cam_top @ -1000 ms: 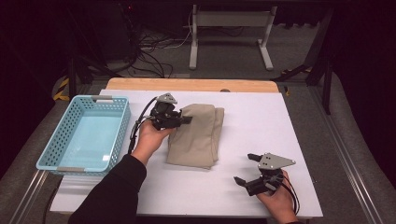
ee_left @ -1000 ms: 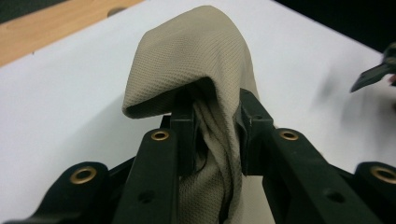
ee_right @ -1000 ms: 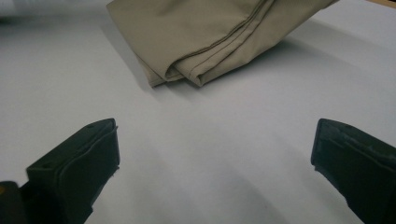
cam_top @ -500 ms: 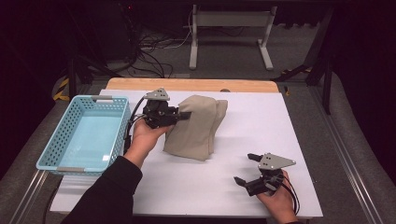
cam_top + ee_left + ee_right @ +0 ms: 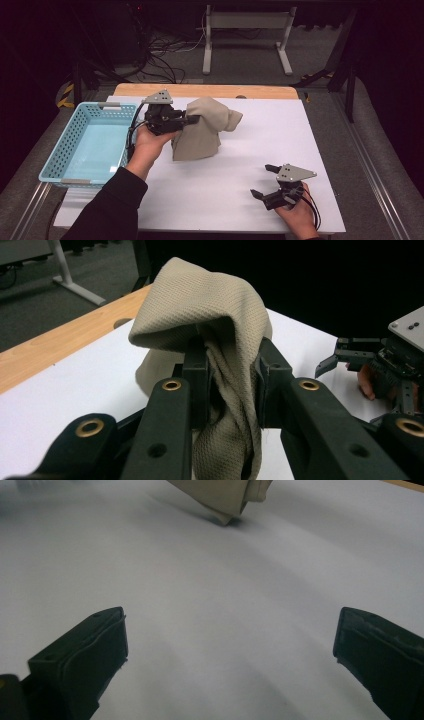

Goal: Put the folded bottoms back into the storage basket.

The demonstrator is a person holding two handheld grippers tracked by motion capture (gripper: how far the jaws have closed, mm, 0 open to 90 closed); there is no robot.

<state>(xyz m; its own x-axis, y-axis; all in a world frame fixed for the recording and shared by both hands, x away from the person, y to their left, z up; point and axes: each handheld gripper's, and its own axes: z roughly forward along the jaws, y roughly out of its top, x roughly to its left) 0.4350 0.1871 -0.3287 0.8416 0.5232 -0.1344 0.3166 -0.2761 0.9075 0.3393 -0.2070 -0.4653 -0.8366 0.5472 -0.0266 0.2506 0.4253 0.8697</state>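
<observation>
While the left tool [image 5: 192, 119] is clamped on the beige cloth [image 5: 202, 132], its two black jaws pinch a bunched fold of the fabric between them, plain in the left gripper view, where the cloth [image 5: 215, 340] humps up over the jaw tips and hangs down between them. Cloth is lifted at the grasped edge; from the tool it drapes away and down, with its lower part near or on the white surface [image 5: 250, 150], contact hard to tell. A hand [image 5: 147, 145] with a dark sleeve holds the left tool from behind. Just beside that hand, on the side away from the cloth, sits a light blue basket [image 5: 60, 155], perforated walls, on the surface edge. Past the cloth runs a wooden strip [image 5: 210, 91] at the far edge of the surface.

Right tool [image 5: 265, 181] has its jaws wide apart, nothing between them, held low over the surface by the other hand [image 5: 295, 215]. A grey three-cornered plate [image 5: 295, 172] tops it. In the right gripper view, the two jaws stand at the frame's sides with bare white surface [image 5: 225, 605] between, and the cloth corner [image 5: 225, 497] lies well ahead of the jaws. Right tool well apart from the cloth and from the left tool. Right tool also shows in the left gripper view [image 5: 345, 352], off beyond the cloth.
</observation>
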